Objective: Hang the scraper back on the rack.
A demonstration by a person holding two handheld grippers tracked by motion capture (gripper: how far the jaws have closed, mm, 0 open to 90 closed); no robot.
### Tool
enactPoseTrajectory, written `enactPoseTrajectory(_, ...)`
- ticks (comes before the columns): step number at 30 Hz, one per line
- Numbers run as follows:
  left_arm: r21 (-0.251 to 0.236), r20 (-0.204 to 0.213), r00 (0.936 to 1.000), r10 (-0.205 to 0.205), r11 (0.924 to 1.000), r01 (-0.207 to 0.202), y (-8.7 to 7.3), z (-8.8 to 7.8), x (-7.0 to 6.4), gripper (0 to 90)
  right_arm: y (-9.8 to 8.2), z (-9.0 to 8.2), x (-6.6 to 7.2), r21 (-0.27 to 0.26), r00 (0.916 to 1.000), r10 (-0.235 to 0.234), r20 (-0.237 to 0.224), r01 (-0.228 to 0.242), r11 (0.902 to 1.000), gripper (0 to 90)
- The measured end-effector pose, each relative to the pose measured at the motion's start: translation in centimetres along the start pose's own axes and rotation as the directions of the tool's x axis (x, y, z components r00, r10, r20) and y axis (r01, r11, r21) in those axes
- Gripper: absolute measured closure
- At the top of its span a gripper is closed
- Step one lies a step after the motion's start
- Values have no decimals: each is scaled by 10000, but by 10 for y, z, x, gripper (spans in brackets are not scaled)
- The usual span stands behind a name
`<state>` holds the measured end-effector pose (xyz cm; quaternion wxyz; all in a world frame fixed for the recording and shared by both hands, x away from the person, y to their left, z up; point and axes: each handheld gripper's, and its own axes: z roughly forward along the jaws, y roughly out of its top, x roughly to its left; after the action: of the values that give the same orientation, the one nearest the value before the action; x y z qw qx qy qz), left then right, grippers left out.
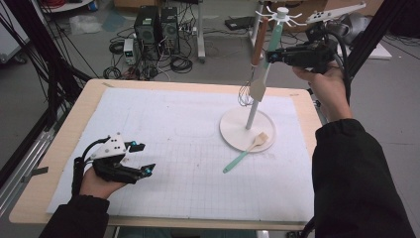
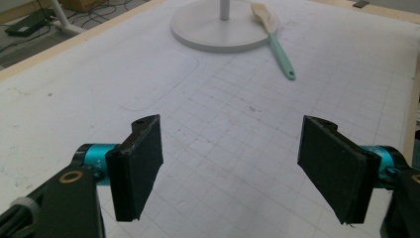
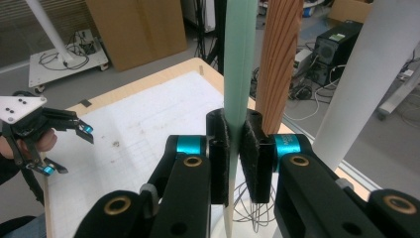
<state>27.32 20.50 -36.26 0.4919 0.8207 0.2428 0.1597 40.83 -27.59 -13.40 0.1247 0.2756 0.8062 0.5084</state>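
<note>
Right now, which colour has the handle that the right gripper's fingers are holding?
Mint green; the handle shows best in the right gripper view, pinched by the right gripper.

Grey floor (image 1: 99, 44) beyond the light wooden table (image 1: 54, 148), which carries a white gridded mat (image 1: 163, 148). Two black computer towers (image 1: 158, 27) stand on the floor amid tangled cables (image 1: 181, 62) (loosely coiled). Cardboard boxes (image 3: 143, 29) against the far side. Lighting even.

In the right gripper view, the mint green handle (image 3: 239, 64) and the wooden handle (image 3: 280, 59) run past the top edge. The whisk wires (image 3: 247, 210) sit partly hidden behind the black jaws.
</note>
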Motion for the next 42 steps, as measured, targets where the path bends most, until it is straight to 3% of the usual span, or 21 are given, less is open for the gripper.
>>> enactPoseTrajectory(20, 113, 20, 10000, 65, 9999, -65, -1, 1, -2, 255, -5, 1, -5, -93, 9993, 201, 310, -199, 9998, 817)
enactPoseTrajectory(36, 139, -38, 9999, 100, 9999, -99, 0, 0, -2, 254, -22, -12, -3, -600, 9980, 312, 553, -279, 9978, 605)
enactPoseTrajectory(42, 111, -41, 10000, 64, 9999, -64, -1, 0, -1, 253, -26, -14, 3, -491, 9986, 276, 451, -254, 9985, 522)
